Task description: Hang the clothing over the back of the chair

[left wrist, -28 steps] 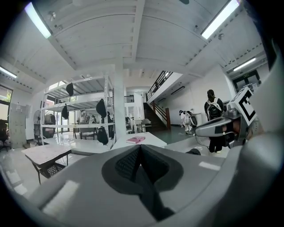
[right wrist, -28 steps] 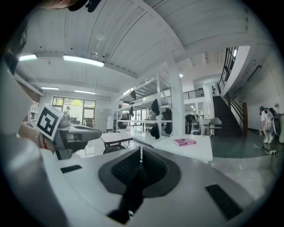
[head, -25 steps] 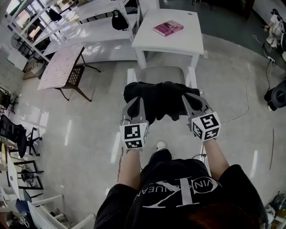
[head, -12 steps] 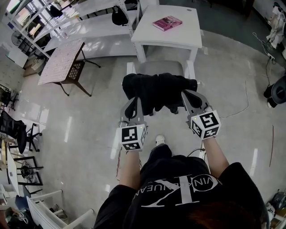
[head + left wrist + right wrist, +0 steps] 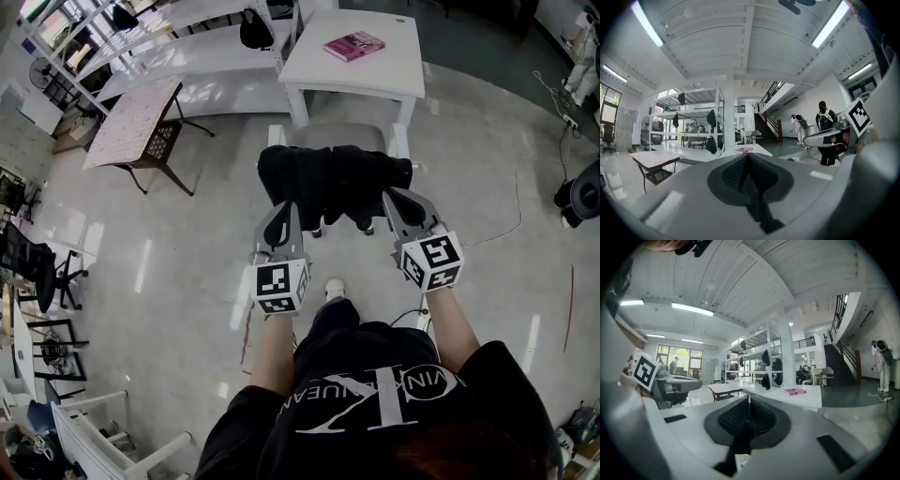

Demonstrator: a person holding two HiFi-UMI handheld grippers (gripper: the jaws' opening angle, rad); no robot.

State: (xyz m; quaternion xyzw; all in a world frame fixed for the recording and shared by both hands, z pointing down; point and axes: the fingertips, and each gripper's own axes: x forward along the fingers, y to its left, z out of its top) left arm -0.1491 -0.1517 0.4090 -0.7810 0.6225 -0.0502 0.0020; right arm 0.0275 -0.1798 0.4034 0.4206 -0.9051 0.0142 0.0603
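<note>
The black clothing (image 5: 333, 183) is hanging stretched between the two grippers, above the chair (image 5: 335, 137); its long axis is running left to right across the head view, in line with the chair's width. Its bulk is bunching ahead of the jaws and drooping below them, covering the near edge of the grey seat; the chair's back rail is not showing, and I cannot tell whether the cloth is touching it.

The left gripper (image 5: 281, 214) is clenching the left end; in the left gripper view its jaws are pressing together on a dark fold that is trailing down from between them. The right gripper (image 5: 397, 202) is gripping the right end the same way, jaws clamped on a strip of the cloth. Both are pointing roughly level toward the chair, side by side, neither one nearer.

By my reading, the coming move is calling for both ends to travel together, with the long axis parallel to the rail; a skew would likely be letting the cloth slide off one side. Beyond the chair a white table (image 5: 375, 80) is carrying a pink book (image 5: 353, 45).
</note>
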